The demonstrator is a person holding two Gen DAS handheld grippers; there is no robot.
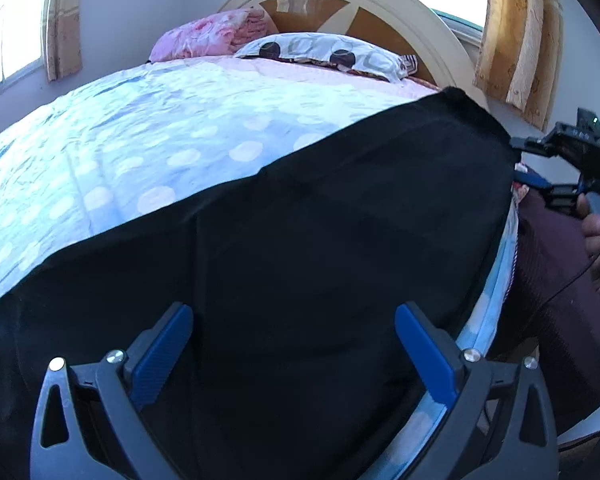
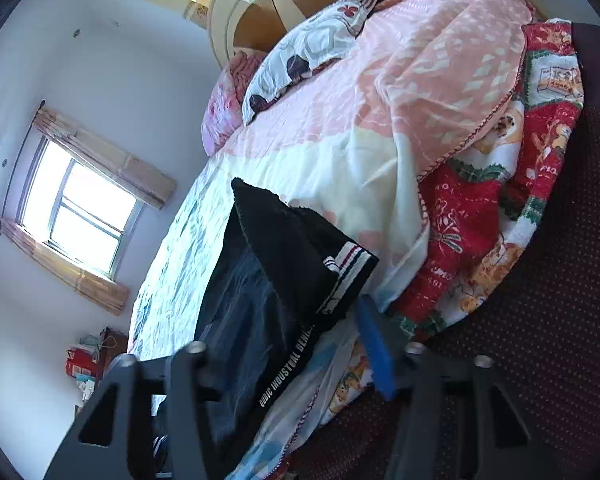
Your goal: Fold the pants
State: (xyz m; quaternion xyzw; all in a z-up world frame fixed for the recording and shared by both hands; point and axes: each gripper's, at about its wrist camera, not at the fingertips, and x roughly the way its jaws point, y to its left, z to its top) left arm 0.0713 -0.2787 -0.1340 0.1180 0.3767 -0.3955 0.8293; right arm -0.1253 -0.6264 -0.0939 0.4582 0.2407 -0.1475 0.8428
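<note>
Black pants (image 1: 300,240) lie flat along the bed's (image 1: 120,152) near edge. Left gripper (image 1: 294,354) hovers above, fingers spread. Right gripper (image 2: 300,360) at the waistband corner, jaws apart, pinching nothing.

Daylight floods in from the window (image 2: 80,220), which glares pure white. The pants (image 1: 300,240) read as near-featureless black. Fisheye bending curves both views, with dark corners; the right wrist view looks slightly blurred.
</note>
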